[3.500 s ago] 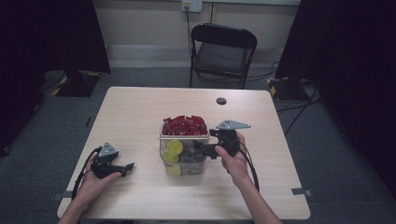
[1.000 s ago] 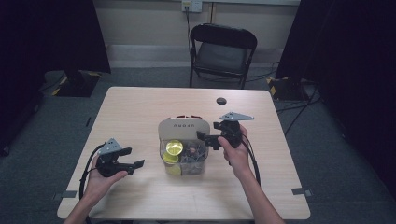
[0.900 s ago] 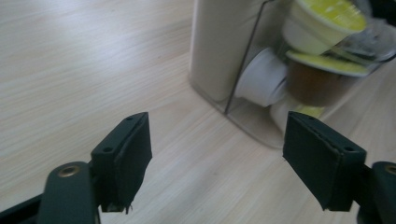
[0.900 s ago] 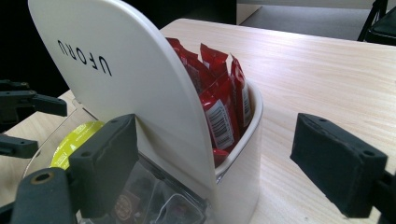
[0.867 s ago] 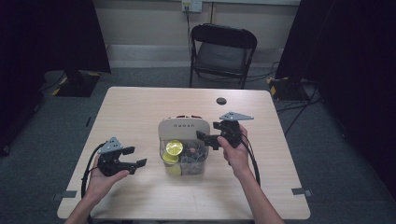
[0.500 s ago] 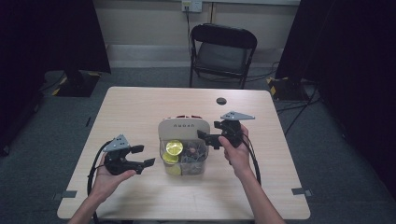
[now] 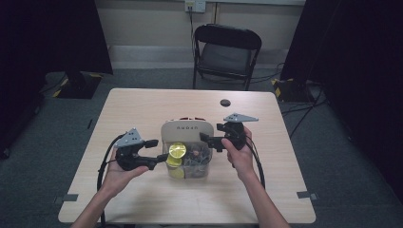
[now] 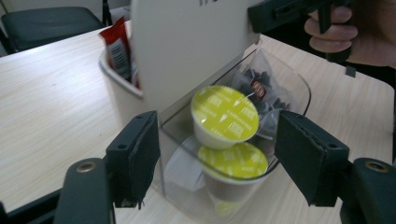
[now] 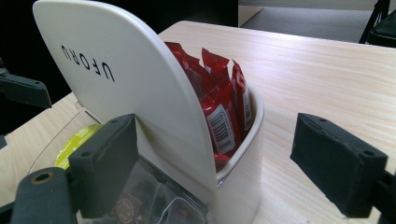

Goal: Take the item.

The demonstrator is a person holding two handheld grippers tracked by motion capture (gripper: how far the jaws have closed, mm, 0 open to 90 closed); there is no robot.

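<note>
A container (image 7: 207, 167) stands mid-table with its white lid (image 7: 186, 129) raised upright. Its clear front part holds a yellow-topped capsule (image 8: 224, 114) above a second one (image 8: 233, 161), beside a tea bag (image 8: 261, 88). Red packets (image 9: 224, 107) fill the white back part. My left gripper (image 7: 160, 150) is at the container's left front. Its jaws have just been closing and stand either side of the capsules (image 7: 177, 151), clear of them. My right gripper (image 7: 206, 141) is open at the lid's right edge (image 9: 140, 93), which rises between its jaws.
A small black round object (image 7: 225, 102) lies near the table's far edge. A black folding chair (image 7: 227, 52) stands behind the table (image 7: 142, 109). Cables trail from both grippers toward the near edge.
The lid, down earlier, stands upright. My left gripper has moved right and up to the container's front, and its jaws have narrowed. The right gripper has stayed put.
</note>
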